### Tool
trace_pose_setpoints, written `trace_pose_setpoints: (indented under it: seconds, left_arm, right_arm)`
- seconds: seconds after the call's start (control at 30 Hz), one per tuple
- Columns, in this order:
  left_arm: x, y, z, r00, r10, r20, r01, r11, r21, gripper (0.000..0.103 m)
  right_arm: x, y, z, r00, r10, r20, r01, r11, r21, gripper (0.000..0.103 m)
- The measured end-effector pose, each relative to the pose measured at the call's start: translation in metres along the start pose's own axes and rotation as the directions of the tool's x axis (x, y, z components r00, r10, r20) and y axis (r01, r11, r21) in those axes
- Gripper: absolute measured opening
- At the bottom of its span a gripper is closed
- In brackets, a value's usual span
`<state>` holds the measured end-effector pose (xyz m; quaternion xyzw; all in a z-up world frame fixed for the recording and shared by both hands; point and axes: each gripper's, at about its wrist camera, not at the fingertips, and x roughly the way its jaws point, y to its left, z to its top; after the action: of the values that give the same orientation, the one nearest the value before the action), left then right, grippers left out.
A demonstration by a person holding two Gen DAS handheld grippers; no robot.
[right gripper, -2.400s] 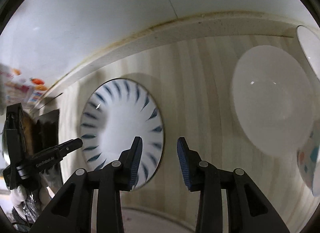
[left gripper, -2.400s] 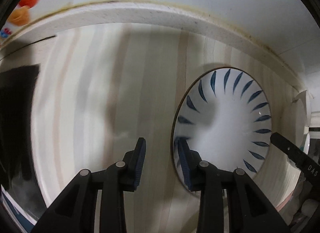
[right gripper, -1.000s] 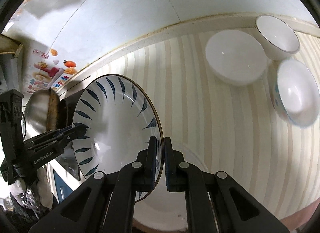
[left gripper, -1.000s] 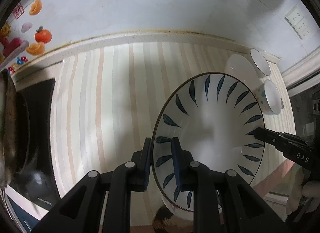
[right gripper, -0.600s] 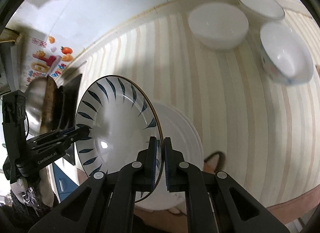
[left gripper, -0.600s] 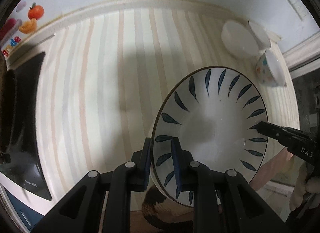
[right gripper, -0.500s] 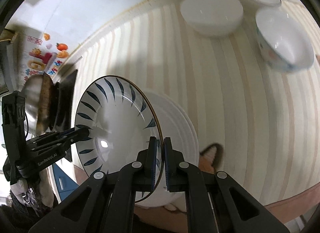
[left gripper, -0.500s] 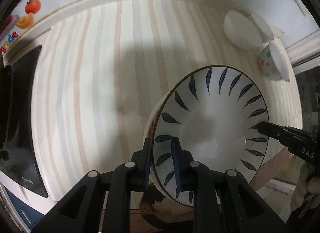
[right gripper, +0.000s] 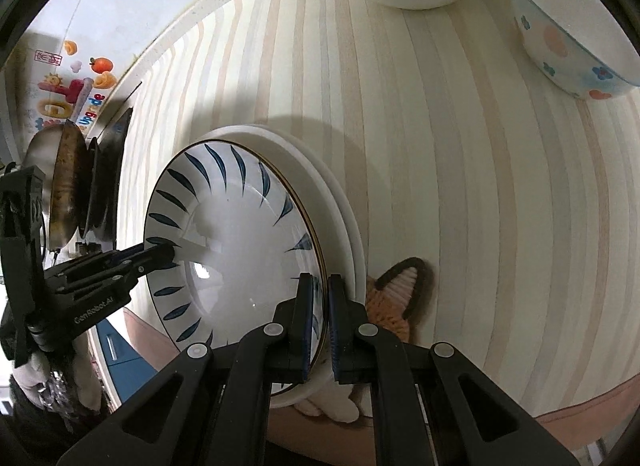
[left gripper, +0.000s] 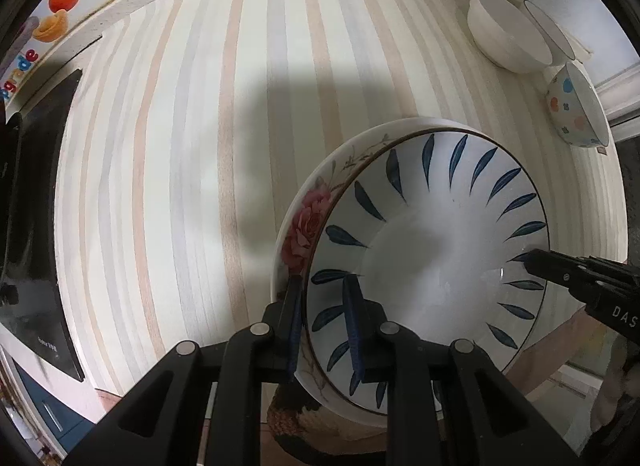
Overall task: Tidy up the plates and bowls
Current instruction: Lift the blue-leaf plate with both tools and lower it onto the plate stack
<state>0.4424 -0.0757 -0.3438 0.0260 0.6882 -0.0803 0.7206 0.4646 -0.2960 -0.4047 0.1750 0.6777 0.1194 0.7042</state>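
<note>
Both tools, left (left gripper: 323,316) and right (right gripper: 319,308), clamp one leaf-pattern plate (left gripper: 432,250); second plate (left gripper: 308,221) beneath; three bowls (left gripper: 506,35).

plate (left gripper: 436,250) over larger plate (left gripper: 304,221), prob. touching | 3 bowls (left gripper: 504,37) far right | stove (left gripper: 32,201) left

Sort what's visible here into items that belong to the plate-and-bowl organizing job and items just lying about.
Job:
- blue-leaf plate, gripped by left gripper and right gripper
- rose plate beneath it
- white bowl
- dotted bowl
- rimmed bowl

Lying about:
- cooktop
- pan
- fruit stickers
</note>
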Motion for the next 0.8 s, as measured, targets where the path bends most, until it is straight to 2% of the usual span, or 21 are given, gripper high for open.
trace_pose_setpoints:
  seconds: [0.17, 0.4, 0.5, 0.7, 0.8]
  left_arm:
    - [-0.002, 0.003, -0.005, 1.0, 0.005, -0.001, -0.005, 0.999, -0.036, 0.019]
    - [-0.003, 0.008, -0.008, 1.0, 0.01, -0.008, -0.01, 0.998, -0.066, 0.019]
    - [-0.003, 0.008, -0.007, 1.0, 0.013, -0.008, -0.014, 0.997, -0.069, 0.019]
    - [-0.003, 0.008, -0.008, 1.0, 0.007, 0.002, -0.007, 0.997, -0.074, 0.019]
    - [-0.015, 0.014, -0.014, 1.0, 0.015, 0.014, -0.014, 0.997, -0.078, 0.019]
  right_arm:
    - [0.0, 0.002, 0.008, 1.0, -0.008, -0.024, 0.009, 1.0, 0.013, 0.012]
    - [-0.001, 0.013, 0.01, 0.997, -0.064, -0.038, 0.065, 0.998, 0.025, 0.018]
    - [-0.002, 0.018, 0.012, 0.994, -0.103, -0.044, 0.104, 0.995, 0.015, 0.018]
    - [-0.011, 0.02, 0.015, 0.991, -0.131, -0.027, 0.132, 0.991, 0.026, 0.019]
    - [-0.017, 0.022, 0.012, 0.989, -0.145, -0.014, 0.145, 0.989, 0.032, 0.019]
